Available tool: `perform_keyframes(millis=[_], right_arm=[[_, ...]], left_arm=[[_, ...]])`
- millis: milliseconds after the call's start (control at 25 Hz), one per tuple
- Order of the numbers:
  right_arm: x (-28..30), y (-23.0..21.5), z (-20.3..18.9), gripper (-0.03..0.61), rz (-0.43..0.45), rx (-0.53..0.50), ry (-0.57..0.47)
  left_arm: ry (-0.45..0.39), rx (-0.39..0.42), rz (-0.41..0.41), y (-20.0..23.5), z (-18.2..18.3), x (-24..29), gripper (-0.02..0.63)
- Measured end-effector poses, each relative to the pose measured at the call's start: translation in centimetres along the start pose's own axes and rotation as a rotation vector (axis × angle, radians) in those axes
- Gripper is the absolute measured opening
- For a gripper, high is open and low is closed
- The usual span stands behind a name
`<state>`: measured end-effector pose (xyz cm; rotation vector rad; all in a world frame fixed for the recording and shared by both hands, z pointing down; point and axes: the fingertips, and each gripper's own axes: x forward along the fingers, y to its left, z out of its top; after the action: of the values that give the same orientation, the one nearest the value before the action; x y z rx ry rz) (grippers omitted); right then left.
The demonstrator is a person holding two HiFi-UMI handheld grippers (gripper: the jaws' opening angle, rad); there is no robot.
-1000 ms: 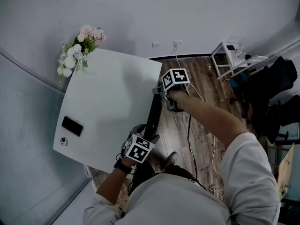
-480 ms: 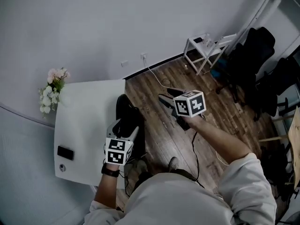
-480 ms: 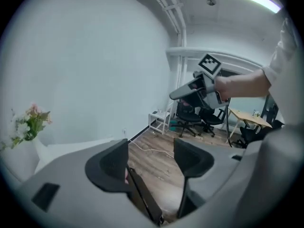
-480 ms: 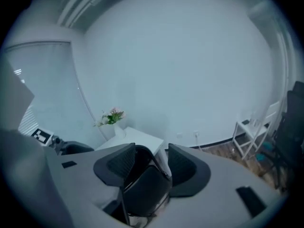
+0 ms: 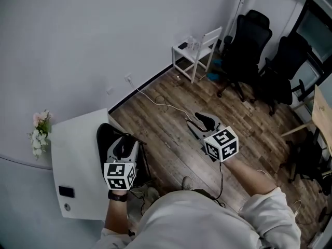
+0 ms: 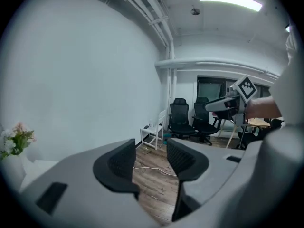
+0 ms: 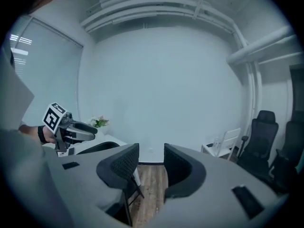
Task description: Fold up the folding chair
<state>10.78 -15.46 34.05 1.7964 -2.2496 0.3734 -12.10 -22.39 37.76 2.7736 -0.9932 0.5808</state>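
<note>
The black folding chair (image 5: 105,136) stands on the wood floor (image 5: 171,113), tucked against the white rectangular table (image 5: 78,154). The left gripper (image 5: 123,145) hovers just above the chair and the right gripper (image 5: 199,122) is well apart from it. Both sets of jaws are closing on nothing. A pink-and-white flower bunch (image 5: 39,134) sits at the table's far corner, but I can't make out its vase.

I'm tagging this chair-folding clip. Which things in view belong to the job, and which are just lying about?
Job:
folding chair

Lying about:
table
flowers
phone
cable
white chair
office chairs
</note>
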Motion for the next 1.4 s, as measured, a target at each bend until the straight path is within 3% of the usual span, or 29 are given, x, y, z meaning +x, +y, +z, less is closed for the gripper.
perform_keyframes(millis=[440, 1400], right_arm=[[-10.7, -3.7, -1.6, 0.026, -0.192, -0.087, -0.188], [-10.9, -2.8, -1.6, 0.017, -0.22, -0.091, -0.235]], left_arm=[[-0.084, 0.007, 0.097, -3.2, 0.8, -1.7, 0.014], [-0.077, -0.008, 0.148, -2.0, -0.5, -3.8, 0.008]])
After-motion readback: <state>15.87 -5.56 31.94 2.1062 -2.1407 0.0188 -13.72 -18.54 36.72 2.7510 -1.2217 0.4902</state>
